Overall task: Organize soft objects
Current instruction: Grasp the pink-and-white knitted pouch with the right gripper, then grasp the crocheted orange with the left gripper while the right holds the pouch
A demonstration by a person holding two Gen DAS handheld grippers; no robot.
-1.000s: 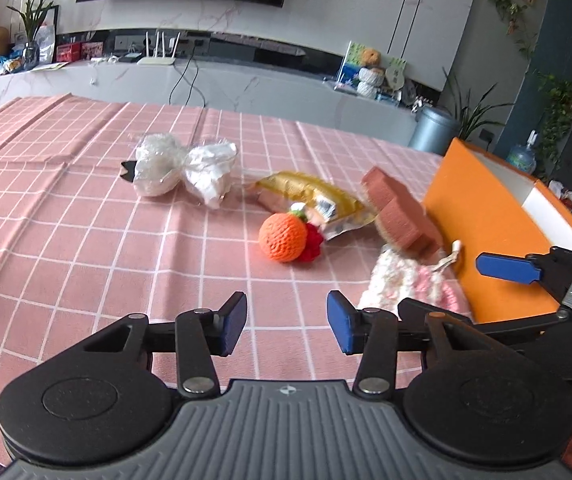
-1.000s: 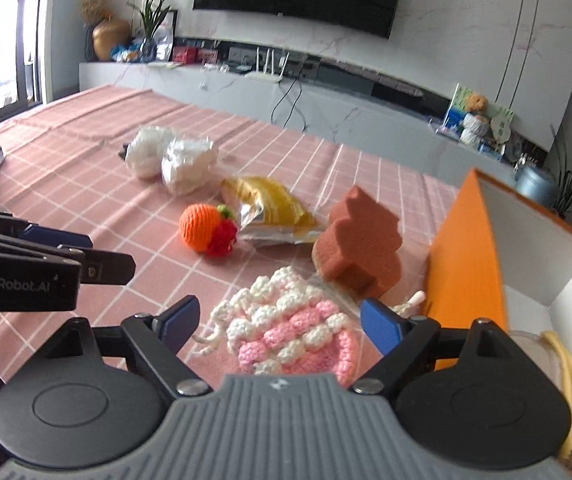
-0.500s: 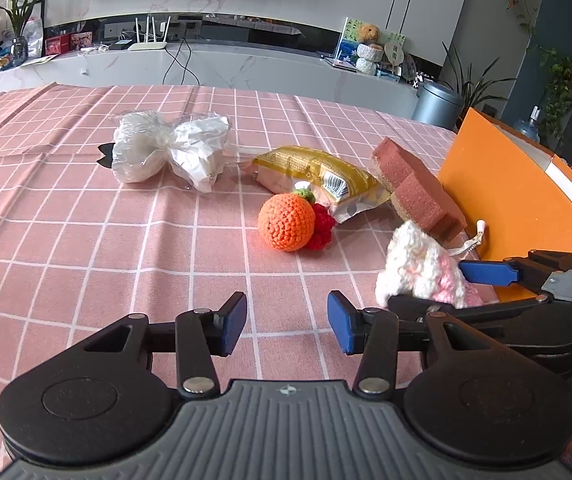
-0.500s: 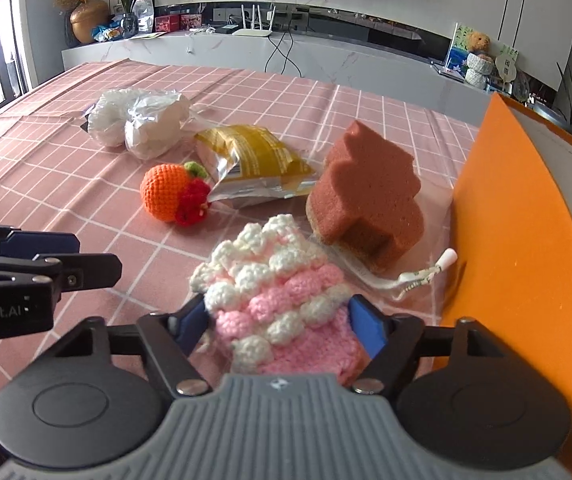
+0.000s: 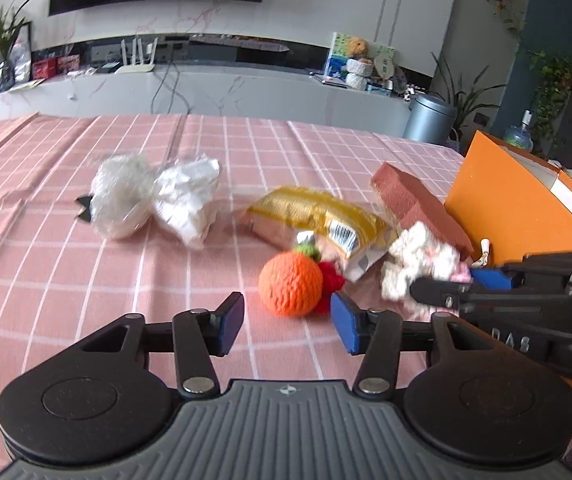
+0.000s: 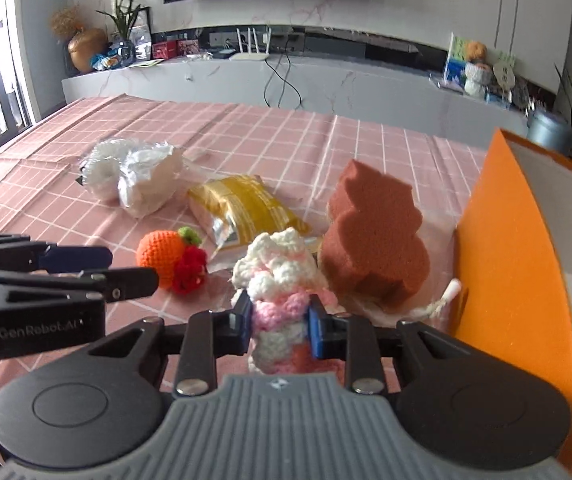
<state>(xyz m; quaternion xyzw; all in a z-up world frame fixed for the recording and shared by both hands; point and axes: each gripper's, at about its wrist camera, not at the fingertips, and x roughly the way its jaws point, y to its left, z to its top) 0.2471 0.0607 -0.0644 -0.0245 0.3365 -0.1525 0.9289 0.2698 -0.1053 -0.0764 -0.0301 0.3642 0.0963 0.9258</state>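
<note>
A pink-and-white crochet pouch (image 6: pixel 278 276) is bunched up between the blue pads of my right gripper (image 6: pixel 279 326), whose jaws are closing and press on it. The same pouch (image 5: pixel 414 260) and right gripper (image 5: pixel 456 285) show at the right of the left wrist view. My left gripper (image 5: pixel 286 322) hangs low over the pink checked cloth (image 5: pixel 86 280). Its jaws are opening with nothing between them. An orange crochet ball with a red and green tuft (image 5: pixel 290 284) lies just ahead of its tips, untouched. The ball (image 6: pixel 160 248) sits by the left gripper (image 6: pixel 130 268) in the right wrist view.
A brown sponge (image 6: pixel 374 248) leans behind the pouch. A yellow packet (image 6: pixel 246 204) and a white plastic-wrapped bundle (image 6: pixel 134 176) lie farther back. An orange box (image 6: pixel 514 260) with a white inside stands at the right, close to the right gripper.
The right jaws went from wide around the pouch to pinching it, and the pouch bunched up. The left gripper came closer to the orange ball and its jaws widened.
</note>
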